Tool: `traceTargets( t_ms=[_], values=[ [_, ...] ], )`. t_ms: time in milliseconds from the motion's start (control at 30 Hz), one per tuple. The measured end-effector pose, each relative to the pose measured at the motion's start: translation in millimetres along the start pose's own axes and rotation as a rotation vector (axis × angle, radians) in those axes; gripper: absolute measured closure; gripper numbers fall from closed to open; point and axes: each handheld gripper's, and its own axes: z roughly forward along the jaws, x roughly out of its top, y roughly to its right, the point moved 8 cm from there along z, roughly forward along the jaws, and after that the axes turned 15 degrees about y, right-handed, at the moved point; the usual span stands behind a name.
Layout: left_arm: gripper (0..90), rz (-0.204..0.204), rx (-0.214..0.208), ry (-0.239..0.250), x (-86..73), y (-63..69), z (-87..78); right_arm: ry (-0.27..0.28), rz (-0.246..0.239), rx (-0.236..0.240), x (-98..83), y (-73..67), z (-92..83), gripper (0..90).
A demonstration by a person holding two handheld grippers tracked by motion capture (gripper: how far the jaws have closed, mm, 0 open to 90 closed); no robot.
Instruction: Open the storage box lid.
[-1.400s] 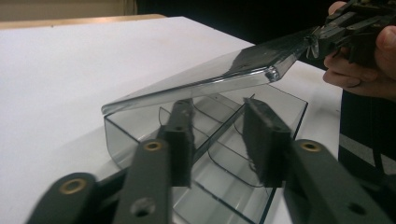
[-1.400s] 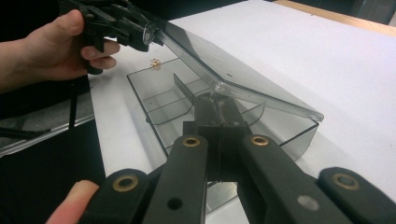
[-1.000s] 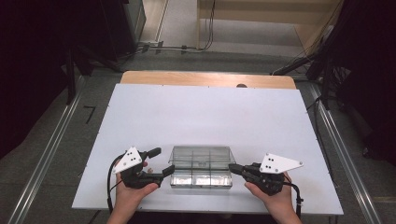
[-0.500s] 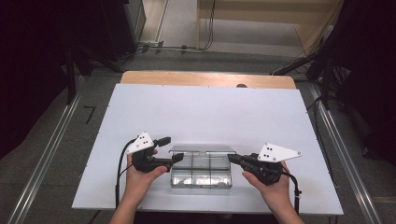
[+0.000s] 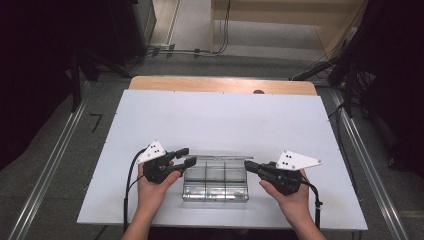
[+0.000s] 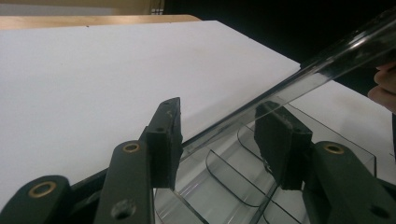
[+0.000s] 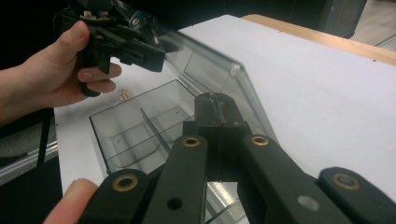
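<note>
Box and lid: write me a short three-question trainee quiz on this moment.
1. True or false: the lid lies flat and shut on the box.
2. What runs between the jaws of the left gripper?
3. What does the box stand on? A) white table B) wooden floor C) metal tray

Key:
1. False: the lid is raised and tilted.
2. The lid's edge. The jaws have just been closing around it.
3. A
</note>
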Motion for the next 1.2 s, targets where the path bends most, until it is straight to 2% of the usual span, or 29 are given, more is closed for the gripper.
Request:
traceTargets(
  t_ms=[67,100,300,333,367,400,433,500,633,733,1000,1100,1200],
  values=[
    [52.0,-0.004,0.0,0.006,-0.1,-0.3,0.0,-0.013,0.009,0.007,-5.4,-0.8,0.4,88.1],
    [51.9,-0.009,0.002,0.007,-0.3,-0.6,-0.1,-0.03,0.018,0.014,-12.3,-0.2,1.0,83.3],
    [51.9,-0.023,-0.004,0.011,-0.2,-1.7,0.8,-0.077,0.033,0.028,-27.7,4.1,-0.8,75.7],
    [52.0,-0.027,-0.009,0.013,-0.1,-2.0,1.0,-0.079,0.051,0.036,-29.7,7.1,-2.0,71.1],
    [52.0,-0.033,-0.012,0.013,-0.1,-2.4,1.1,-0.079,0.051,0.036,-29.7,7.1,-2.0,71.1],
    [52.0,-0.037,-0.016,0.013,-0.1,-2.8,1.3,-0.078,0.052,0.011,-29.0,12.8,-2.5,65.4],
    [52.0,-0.041,-0.018,0.013,-0.1,-3.1,1.4,-0.078,0.052,0.011,-29.0,12.8,-2.5,65.4],
    [52.2,-0.046,-0.02,0.018,0.1,-4.0,2.1,-0.067,0.054,-0.022,-24.8,20.0,-4.4,58.7],
    [52.7,-0.055,-0.015,0.02,0.4,-5.2,3.3,-0.061,0.058,-0.04,-21.3,25.2,-6.1,54.7],
    [54.1,-0.062,-0.013,0.023,1.1,-6.0,4.0,-0.055,0.063,-0.051,-13.5,32.5,-1.1,49.0],
    [55.8,-0.102,-0.001,0.028,2.7,-9.3,5.4,-0.048,0.049,-0.038,-3.6,34.9,19.0,47.9],
    [56.3,-0.111,0.006,0.03,3.3,-9.9,5.8,-0.024,0.076,-0.046,-6.8,38.0,23.6,50.3],
    [56.8,-0.113,0.016,0.033,3.2,-10.2,6.7,-0.038,0.089,-0.036,-14.4,40.1,28.5,53.2]
  ],
)
